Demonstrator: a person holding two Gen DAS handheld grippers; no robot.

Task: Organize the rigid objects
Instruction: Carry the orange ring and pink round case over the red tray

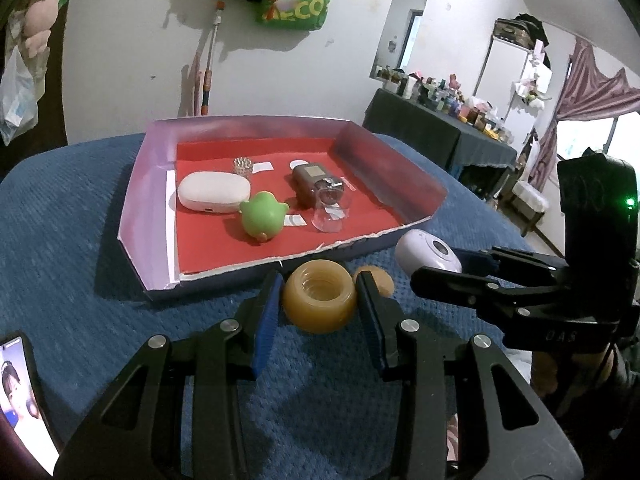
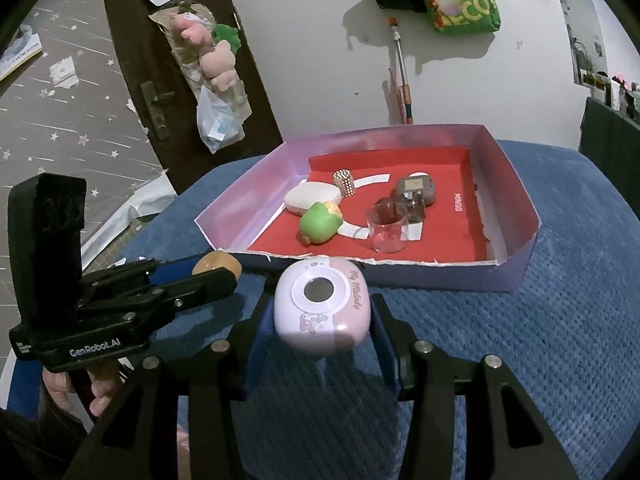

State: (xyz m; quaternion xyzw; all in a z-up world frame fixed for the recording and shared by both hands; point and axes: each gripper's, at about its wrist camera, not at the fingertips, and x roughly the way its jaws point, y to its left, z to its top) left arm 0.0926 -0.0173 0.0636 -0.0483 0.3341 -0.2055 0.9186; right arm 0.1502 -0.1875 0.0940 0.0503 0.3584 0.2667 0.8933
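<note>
**Two grippers, two things outside the box**

We count one box (image 1: 248, 148), purple on the sides and red inside. It sits on one blue cloth (image 1: 72, 216). Inside the box we count five things: one white oval case (image 1: 214, 192), one green toy (image 1: 263, 216), one small sparkly cylinder (image 1: 242, 166), one brown bottle (image 1: 312, 188) lying on its side, and one clear cup (image 2: 387, 229). The white case and the green toy sit close together on the left part of the red floor. The brown bottle and the clear cup are more to the right.

Outside the box, just in front of its torn front edge, we count two things: one yellow ring (image 1: 319, 298) and one pink round case (image 2: 322, 310) with a grey circle on top.

We hold two grippers. Our left gripper (image 1: 319, 312) is spread open. The yellow ring sits right between its two blue pads, with a pad close on each side. We cannot tell if the pads touch it.

Our right gripper (image 2: 322, 336) is spread wide too. The pink round case sits between its fingers, near the tips. The left pad looks very close to the case, and the right pad stands a little apart.

The two grippers are side by side, and both point at the box.
</note>
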